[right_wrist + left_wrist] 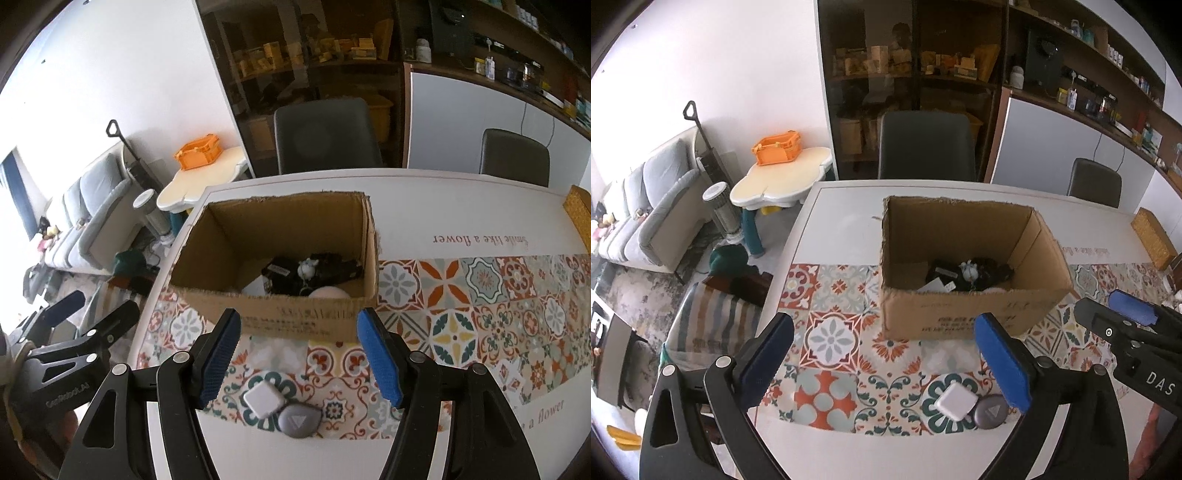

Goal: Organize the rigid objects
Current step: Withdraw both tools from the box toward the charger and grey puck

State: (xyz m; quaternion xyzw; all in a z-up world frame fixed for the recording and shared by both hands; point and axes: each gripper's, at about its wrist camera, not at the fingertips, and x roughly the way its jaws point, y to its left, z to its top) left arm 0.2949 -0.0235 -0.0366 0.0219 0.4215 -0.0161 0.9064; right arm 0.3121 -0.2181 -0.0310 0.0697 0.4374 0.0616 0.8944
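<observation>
An open cardboard box [945, 314] [295, 321] stands on the patterned mat and holds black items, a small white object [969, 271] and a pale round thing [328, 293]. In front of it, near the table's front edge, a white cube [956, 401] [263, 399] lies against a grey oval device with a triangle mark [991, 410] [298, 420]. My left gripper [884, 319] hovers wide open in front of the box, its fingers empty. My right gripper [298, 314] is open above the two small objects, holding nothing.
The mat with tile patterns [498, 295] runs across the white table [842, 218]. A woven box [1154, 236] sits at the far right edge. Two dark chairs [927, 144] [1095, 181] stand behind the table. A small table with an orange crate [777, 147] and a sofa are to the left.
</observation>
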